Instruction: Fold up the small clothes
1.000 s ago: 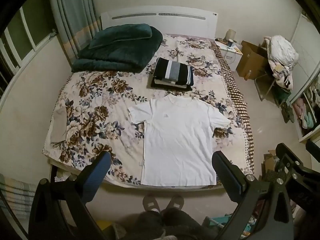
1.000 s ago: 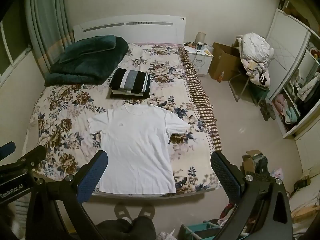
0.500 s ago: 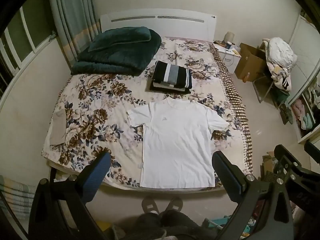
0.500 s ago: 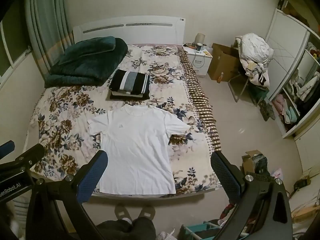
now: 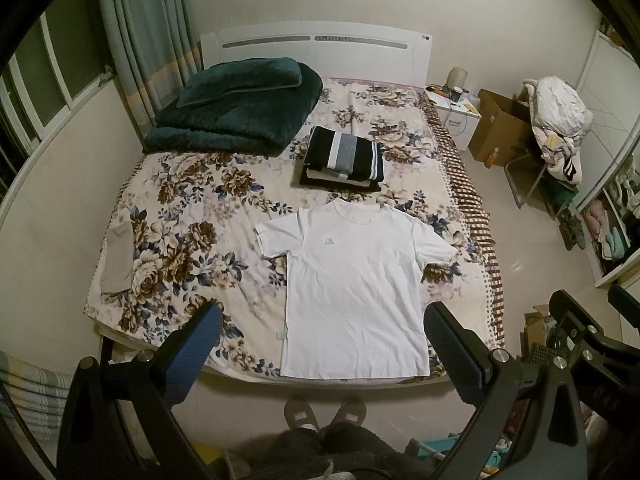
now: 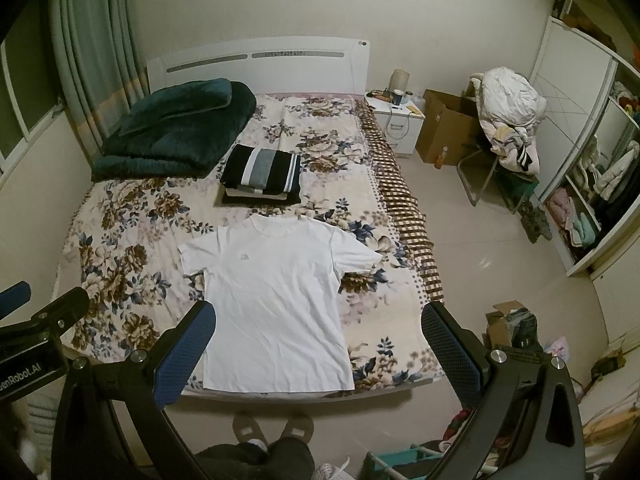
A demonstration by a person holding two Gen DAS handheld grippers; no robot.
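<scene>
A white T-shirt (image 5: 354, 284) lies flat and face up on the floral bed (image 5: 192, 236), its hem at the near edge; it also shows in the right wrist view (image 6: 276, 292). A stack of folded clothes (image 5: 342, 158) with a black-and-grey striped top sits beyond the collar, also in the right wrist view (image 6: 262, 174). My left gripper (image 5: 320, 330) is open and empty, held high above the foot of the bed. My right gripper (image 6: 318, 326) is open and empty at a similar height, to the right of the left one.
A folded dark green blanket (image 5: 236, 108) lies at the head of the bed on the left. A nightstand (image 6: 396, 120), a cardboard box (image 6: 448, 128) and a chair piled with laundry (image 6: 508, 116) stand right of the bed. My slippered feet (image 5: 324, 412) are at the bed's foot.
Both grippers have drawn slightly back and up from the bed, so the shirt sits a little lower and farther in view. The shirt and stack have not moved.
</scene>
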